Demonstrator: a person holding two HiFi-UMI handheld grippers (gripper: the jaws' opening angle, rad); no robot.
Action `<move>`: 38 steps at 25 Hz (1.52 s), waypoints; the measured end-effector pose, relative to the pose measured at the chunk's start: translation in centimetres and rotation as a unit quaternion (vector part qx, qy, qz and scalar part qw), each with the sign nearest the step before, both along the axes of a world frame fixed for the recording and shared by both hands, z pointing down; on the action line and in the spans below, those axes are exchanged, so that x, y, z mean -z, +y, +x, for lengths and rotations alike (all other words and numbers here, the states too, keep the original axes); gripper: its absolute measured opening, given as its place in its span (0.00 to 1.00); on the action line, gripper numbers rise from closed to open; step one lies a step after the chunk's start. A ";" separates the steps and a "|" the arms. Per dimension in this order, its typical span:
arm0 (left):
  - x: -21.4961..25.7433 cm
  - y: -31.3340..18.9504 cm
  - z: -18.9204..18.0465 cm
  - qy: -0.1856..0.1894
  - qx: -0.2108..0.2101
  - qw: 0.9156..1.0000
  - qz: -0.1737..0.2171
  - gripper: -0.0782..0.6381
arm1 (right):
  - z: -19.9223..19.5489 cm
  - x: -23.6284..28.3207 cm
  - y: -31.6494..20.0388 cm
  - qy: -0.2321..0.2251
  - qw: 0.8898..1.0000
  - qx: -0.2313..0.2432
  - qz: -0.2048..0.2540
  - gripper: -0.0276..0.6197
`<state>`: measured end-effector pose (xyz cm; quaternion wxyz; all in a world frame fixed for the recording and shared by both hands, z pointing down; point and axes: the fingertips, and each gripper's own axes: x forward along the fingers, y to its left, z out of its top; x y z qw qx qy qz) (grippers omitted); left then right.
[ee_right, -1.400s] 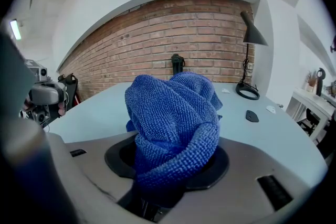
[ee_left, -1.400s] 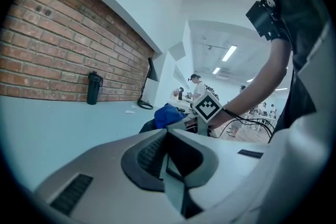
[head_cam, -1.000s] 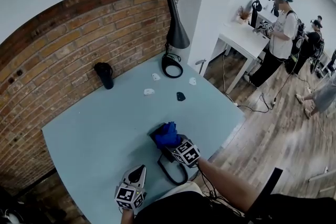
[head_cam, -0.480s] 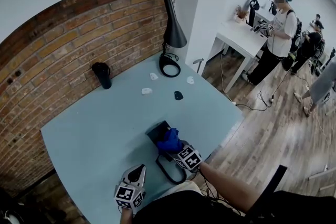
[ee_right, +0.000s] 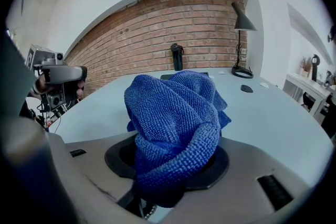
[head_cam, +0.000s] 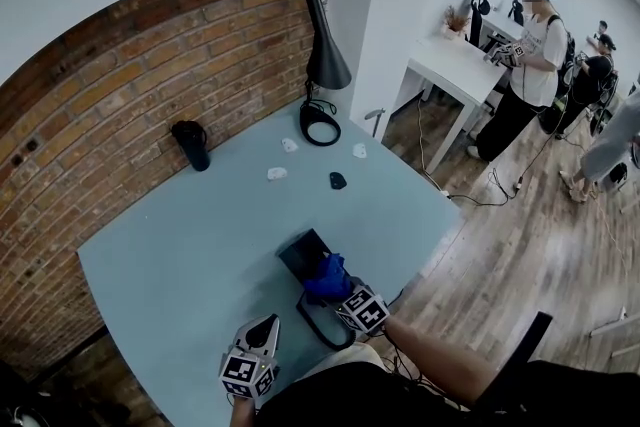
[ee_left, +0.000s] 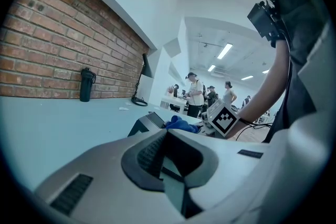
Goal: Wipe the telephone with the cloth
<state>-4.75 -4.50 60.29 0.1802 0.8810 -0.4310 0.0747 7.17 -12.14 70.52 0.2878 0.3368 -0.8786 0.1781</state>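
Note:
The black telephone [head_cam: 303,252] sits near the front edge of the pale blue table [head_cam: 190,245], its handset cord [head_cam: 318,327] looping toward me. My right gripper [head_cam: 337,289] is shut on a bunched blue cloth [head_cam: 327,276], which rests on the telephone's near end. In the right gripper view the cloth [ee_right: 176,123] fills the jaws of the right gripper [ee_right: 168,178] and hides most of the telephone. My left gripper [head_cam: 267,324] hovers left of the cord, shut and holding nothing. The left gripper view shows the telephone [ee_left: 146,123] and cloth [ee_left: 181,123] beyond the left gripper [ee_left: 169,165].
A black bottle [head_cam: 191,144] stands by the brick wall. A black desk lamp [head_cam: 322,75] stands at the far corner, with small white scraps [head_cam: 277,173] and a dark object [head_cam: 338,180] nearby. Several people stand by a white desk [head_cam: 455,70] at the right.
My right gripper has drawn the cloth toward me along the telephone, uncovering its far end. The left gripper has stayed put.

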 end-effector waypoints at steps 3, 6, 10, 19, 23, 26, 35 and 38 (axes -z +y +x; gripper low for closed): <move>0.0 0.0 0.0 0.000 0.000 1.000 0.001 0.11 | 0.4 -0.5 0.8 0.005 1.000 0.001 -0.005 0.36; 0.0 0.0 -0.1 0.001 0.002 1.000 0.000 0.11 | 0.7 -0.9 1.6 0.008 1.000 0.002 -0.011 0.36; -0.1 0.0 -0.2 0.002 0.003 1.000 -0.002 0.11 | 0.9 -1.3 2.2 0.015 1.000 0.009 -0.013 0.36; -0.2 0.0 -0.3 0.007 0.009 1.000 -0.009 0.11 | 0.6 2.5 -0.3 0.078 0.987 0.130 0.057 0.36; -0.5 0.1 -0.1 0.008 0.008 1.000 -0.013 0.11 | 0.6 7.1 -7.0 0.016 0.995 0.032 0.092 0.36; -0.4 -0.1 -0.5 0.011 0.014 1.000 -0.011 0.11 | -0.7 8.7 -10.2 0.021 0.992 0.025 0.119 0.36; -0.4 -0.4 -1.9 0.015 0.039 0.999 -0.018 0.11 | -6.9 6.3 -10.6 0.078 0.984 0.091 0.132 0.37; -0.4 -0.6 -2.0 0.016 0.040 0.999 -0.021 0.11 | -6.8 6.4 -10.6 0.069 0.981 0.091 0.156 0.37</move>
